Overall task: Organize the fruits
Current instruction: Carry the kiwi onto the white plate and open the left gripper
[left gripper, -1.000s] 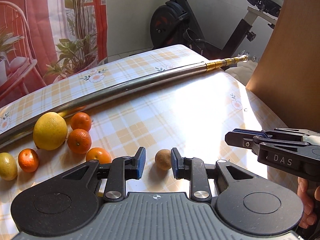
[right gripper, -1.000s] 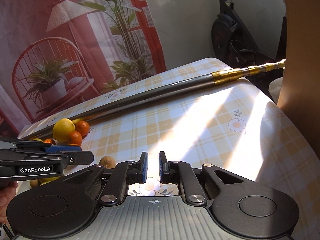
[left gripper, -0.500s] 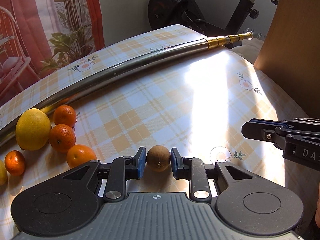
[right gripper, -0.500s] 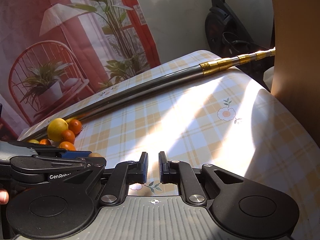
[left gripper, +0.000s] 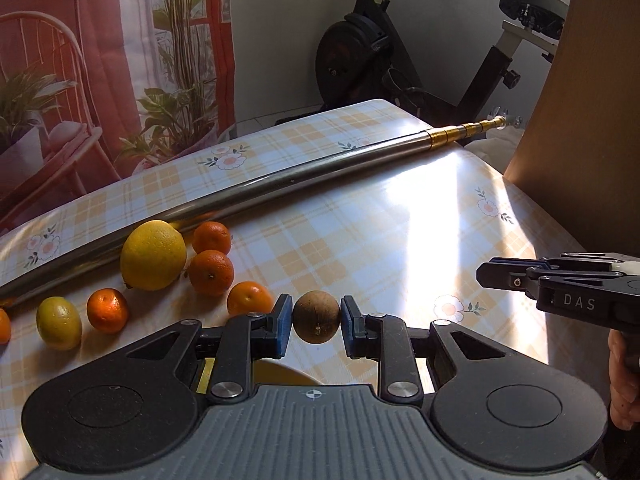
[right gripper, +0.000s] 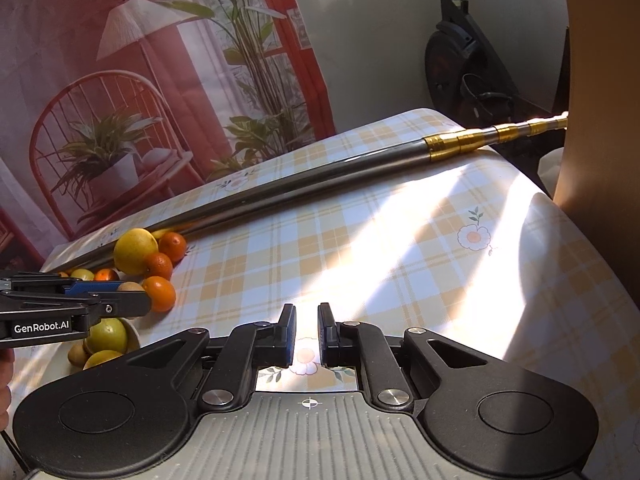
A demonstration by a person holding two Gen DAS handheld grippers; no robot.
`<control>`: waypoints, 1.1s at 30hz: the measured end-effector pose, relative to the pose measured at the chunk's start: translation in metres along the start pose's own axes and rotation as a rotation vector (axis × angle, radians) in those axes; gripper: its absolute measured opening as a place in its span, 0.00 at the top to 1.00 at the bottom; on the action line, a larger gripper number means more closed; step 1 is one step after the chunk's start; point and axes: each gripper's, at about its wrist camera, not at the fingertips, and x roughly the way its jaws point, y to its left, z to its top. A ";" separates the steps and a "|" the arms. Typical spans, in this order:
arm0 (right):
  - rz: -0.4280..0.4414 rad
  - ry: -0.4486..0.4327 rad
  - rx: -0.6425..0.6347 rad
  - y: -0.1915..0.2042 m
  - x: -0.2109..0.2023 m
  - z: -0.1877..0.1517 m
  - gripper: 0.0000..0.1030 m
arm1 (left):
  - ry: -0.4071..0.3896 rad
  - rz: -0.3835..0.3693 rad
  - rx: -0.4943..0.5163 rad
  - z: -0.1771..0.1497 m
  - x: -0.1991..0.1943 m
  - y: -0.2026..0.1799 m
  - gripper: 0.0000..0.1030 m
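The left gripper [left gripper: 316, 330], marked "GenRobot.AI" in the right view, clamps the small round brown fruit [left gripper: 316, 322] between its blue pads, while the right gripper [right gripper: 307, 338], marked "DAS" in the left view, holds nothing, fingers slightly apart over the checked tablecloth [right gripper: 360, 256].

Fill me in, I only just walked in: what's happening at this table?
A person is sorting fruit with two tools. The left hand-held gripper has a small brown fruit between its pads. Oranges and a large lemon lie on the tablecloth by a metal pole. The right hand-held gripper holds nothing.
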 end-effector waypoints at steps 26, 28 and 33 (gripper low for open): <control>0.038 0.062 -0.192 0.121 -0.001 0.016 0.89 | -0.084 0.046 -0.162 -0.093 -0.081 0.090 0.74; 0.034 0.067 -0.201 0.126 0.000 0.015 0.89 | -0.075 0.043 -0.146 -0.097 -0.077 0.089 0.74; 0.035 0.083 -0.211 0.131 0.000 0.009 0.89 | -0.061 0.051 -0.121 -0.106 -0.074 0.086 0.74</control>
